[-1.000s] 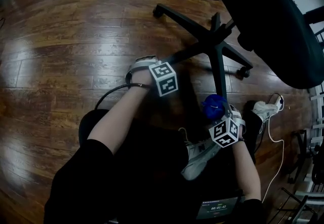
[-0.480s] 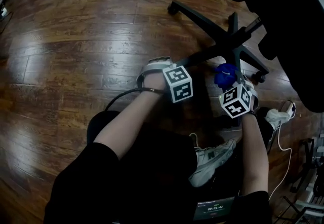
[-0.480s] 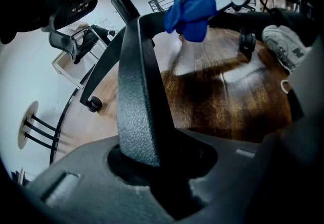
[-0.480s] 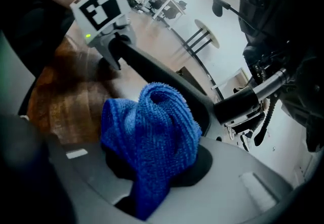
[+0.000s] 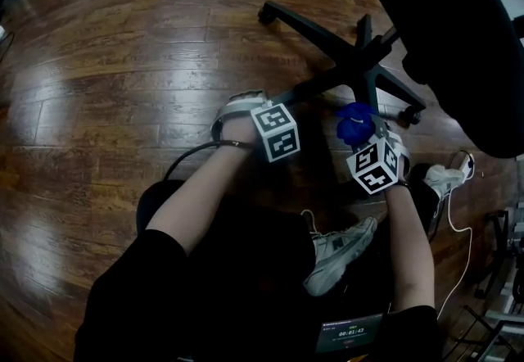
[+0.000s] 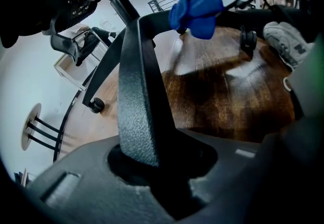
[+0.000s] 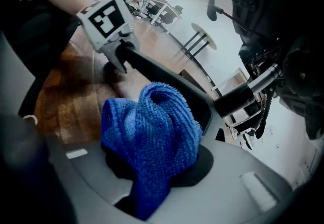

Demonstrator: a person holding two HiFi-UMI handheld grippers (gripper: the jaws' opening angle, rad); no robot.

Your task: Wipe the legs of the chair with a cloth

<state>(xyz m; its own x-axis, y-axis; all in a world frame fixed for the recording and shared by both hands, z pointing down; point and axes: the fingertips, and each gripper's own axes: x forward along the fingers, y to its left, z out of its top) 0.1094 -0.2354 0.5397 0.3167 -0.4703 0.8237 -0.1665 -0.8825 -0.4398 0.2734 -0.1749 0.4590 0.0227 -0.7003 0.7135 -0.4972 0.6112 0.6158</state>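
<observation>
The black chair base (image 5: 363, 65) spreads its legs over the wooden floor. My left gripper (image 5: 281, 100) is shut on the chair leg (image 5: 307, 88) that runs toward the lower left. In the left gripper view that textured leg (image 6: 135, 101) rises out of my left gripper (image 6: 152, 167). My right gripper (image 5: 360, 138) is shut on a bunched blue cloth (image 5: 355, 123), which lies against the near leg (image 5: 361, 97) a little below the hub. The right gripper view shows the cloth (image 7: 152, 132) filling my right gripper (image 7: 152, 180).
The dark chair seat (image 5: 458, 24) overhangs the right side. A caster (image 5: 407, 116) sits at a leg's end. A white sneaker (image 5: 340, 250) and a second shoe (image 5: 446, 178) rest close by, with a white cord (image 5: 457, 225) and a black cable (image 5: 176, 162) on the floor.
My right gripper carried the blue cloth along the near leg, from its outer end toward the hub, then came to rest. The left gripper kept its hold on the other leg.
</observation>
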